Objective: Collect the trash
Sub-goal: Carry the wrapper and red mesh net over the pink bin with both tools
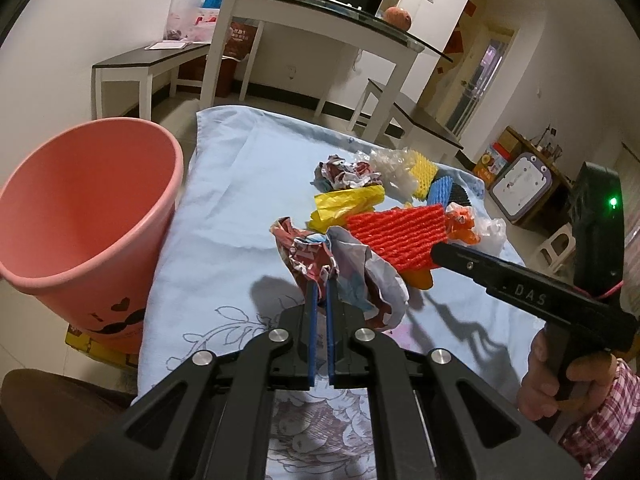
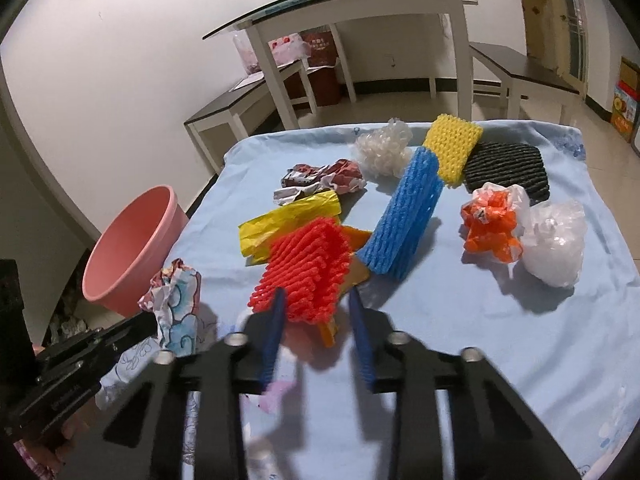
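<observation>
Trash pile on the blue cloth, bin at its left edge.

Left wrist: my left gripper (image 1: pixel 321 280) is clamped on a crumpled printed wrapper (image 1: pixel 344 268); the pink bin (image 1: pixel 86 208) stands just beside the cloth (image 1: pixel 240 184), and my right gripper (image 1: pixel 438 254), marked "DAS", reaches in at the red foam net (image 1: pixel 400 236). Right wrist: my right gripper (image 2: pixel 318 302) has its blue fingers (image 2: pixel 276 320) straddling the red foam net (image 2: pixel 308 268); I cannot tell whether they press it. I count four foam nets: red, blue (image 2: pixel 404 224), yellow (image 2: pixel 452 148), black (image 2: pixel 508 170).
</observation>
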A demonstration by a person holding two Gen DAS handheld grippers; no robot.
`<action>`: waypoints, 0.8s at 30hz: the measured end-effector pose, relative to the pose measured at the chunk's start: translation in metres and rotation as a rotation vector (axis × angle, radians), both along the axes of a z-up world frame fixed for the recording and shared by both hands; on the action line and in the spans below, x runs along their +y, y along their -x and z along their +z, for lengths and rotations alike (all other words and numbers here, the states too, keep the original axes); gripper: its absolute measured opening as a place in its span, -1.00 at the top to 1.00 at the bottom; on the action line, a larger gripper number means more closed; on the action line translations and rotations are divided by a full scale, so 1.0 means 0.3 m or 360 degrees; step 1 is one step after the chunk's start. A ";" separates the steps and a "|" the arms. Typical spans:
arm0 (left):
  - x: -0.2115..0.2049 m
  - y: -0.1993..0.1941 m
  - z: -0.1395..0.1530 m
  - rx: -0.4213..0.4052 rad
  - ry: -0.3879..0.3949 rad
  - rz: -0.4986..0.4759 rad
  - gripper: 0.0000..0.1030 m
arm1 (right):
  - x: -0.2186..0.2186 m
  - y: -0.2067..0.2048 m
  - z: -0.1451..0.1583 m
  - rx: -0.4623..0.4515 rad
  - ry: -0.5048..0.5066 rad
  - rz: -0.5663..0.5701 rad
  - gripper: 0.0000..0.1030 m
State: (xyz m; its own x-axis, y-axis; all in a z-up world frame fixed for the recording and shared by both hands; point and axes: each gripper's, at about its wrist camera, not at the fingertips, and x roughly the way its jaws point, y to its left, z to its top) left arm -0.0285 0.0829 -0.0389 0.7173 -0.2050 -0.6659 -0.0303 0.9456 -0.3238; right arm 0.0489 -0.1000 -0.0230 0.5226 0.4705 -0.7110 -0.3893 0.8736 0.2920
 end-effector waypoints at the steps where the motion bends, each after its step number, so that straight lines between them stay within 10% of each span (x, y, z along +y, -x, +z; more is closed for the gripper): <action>1: 0.003 0.002 0.000 -0.0002 0.0004 0.0003 0.94 | 0.002 0.003 0.004 -0.0006 0.0005 0.0010 0.75; 15: 0.106 0.038 0.088 -0.0139 -0.0041 0.0124 0.94 | 0.030 0.071 0.190 -0.0366 -0.0032 0.0028 0.86; 24: 0.279 0.106 0.170 -0.0234 -0.0219 0.0416 0.94 | 0.292 0.036 0.277 -0.0463 -0.0121 0.0295 0.86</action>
